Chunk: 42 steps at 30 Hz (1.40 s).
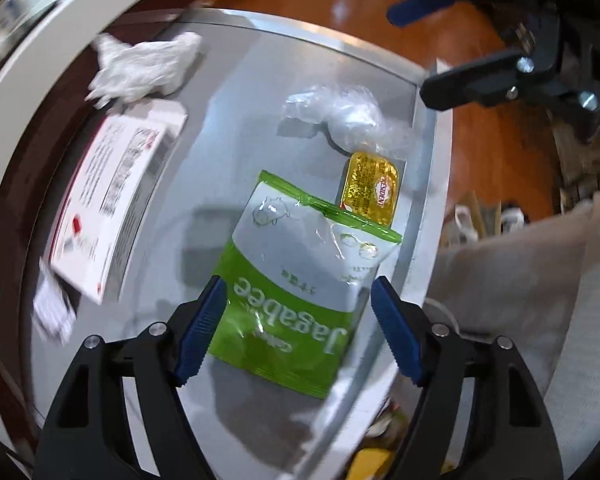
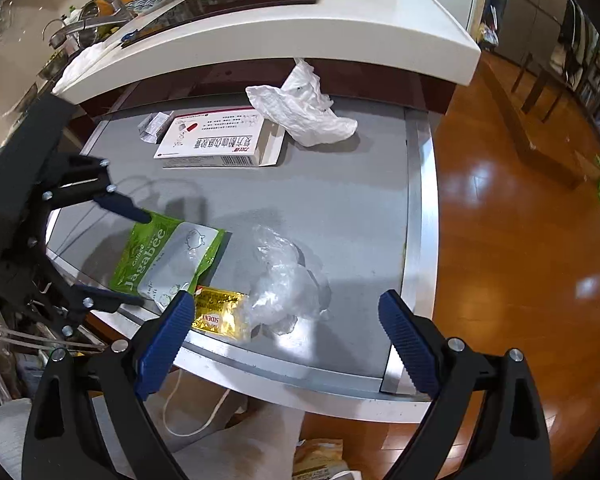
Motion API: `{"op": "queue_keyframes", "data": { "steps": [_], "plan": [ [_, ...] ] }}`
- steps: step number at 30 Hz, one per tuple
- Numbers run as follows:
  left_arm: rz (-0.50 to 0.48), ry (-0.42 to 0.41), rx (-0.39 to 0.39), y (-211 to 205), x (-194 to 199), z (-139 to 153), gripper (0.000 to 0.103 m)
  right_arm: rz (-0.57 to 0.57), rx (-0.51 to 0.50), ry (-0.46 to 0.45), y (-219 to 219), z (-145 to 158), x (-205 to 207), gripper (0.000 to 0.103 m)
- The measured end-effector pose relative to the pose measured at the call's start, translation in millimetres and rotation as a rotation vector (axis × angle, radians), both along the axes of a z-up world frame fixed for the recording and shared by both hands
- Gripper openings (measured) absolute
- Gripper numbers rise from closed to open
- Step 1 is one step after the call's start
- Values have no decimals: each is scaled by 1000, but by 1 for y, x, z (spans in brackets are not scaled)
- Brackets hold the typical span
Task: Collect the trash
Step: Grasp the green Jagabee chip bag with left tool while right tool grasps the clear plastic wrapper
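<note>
- The left gripper (image 1: 296, 320) hung open, jaws astride the flat green-and-white Jagabee snack packet (image 1: 296, 276) on the grey table (image 2: 340, 208), pads not pressing.
- The right gripper (image 2: 288, 328) stood wide, empty, above the gold foil sachet (image 2: 220, 314) and crumpled clear plastic wrap (image 2: 288, 280).
- Farther off lay a white printed carton (image 2: 216, 144) and crumpled white tissue (image 2: 304, 108).

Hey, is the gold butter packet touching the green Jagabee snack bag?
Touching. In the left wrist view the snack bag has its sealed top edge lying over the butter packet; the right wrist view shows no gap either.
</note>
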<state>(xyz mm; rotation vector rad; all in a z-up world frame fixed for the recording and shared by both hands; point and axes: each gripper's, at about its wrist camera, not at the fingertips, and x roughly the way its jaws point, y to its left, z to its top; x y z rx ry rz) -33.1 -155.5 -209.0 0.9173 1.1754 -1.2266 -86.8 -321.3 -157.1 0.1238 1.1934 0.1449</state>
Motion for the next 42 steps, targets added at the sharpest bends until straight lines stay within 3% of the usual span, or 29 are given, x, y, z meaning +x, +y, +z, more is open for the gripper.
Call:
{"op": "queue_keyframes", "data": {
  "steps": [6,9,17,21,35,37,38,42],
  "plan": [
    [-154,-28,69,-16,-4,-16,75,21,15,48,0,-12,11,92],
    [-166,-29,67,-23,1,-23,80,28,31,75,1,-20,19,92],
    [-71,-72,59,-17,24,-34,91,44,97,134,12,-40,40,90],
    [53,-77,34,1,37,-34,90,45,90,162,17,-49,46,66],
    [100,-91,-12,-5,32,-34,90,-16,60,204,14,-59,44,67],
    [110,-93,-18,-7,35,-35,90,-6,64,192,16,-57,43,49],
    [122,-94,-22,-8,37,-35,90,-2,79,196,15,-57,43,33],
    [152,-99,-37,2,39,-32,84,10,71,181,15,-57,43,32]
  ]
}}
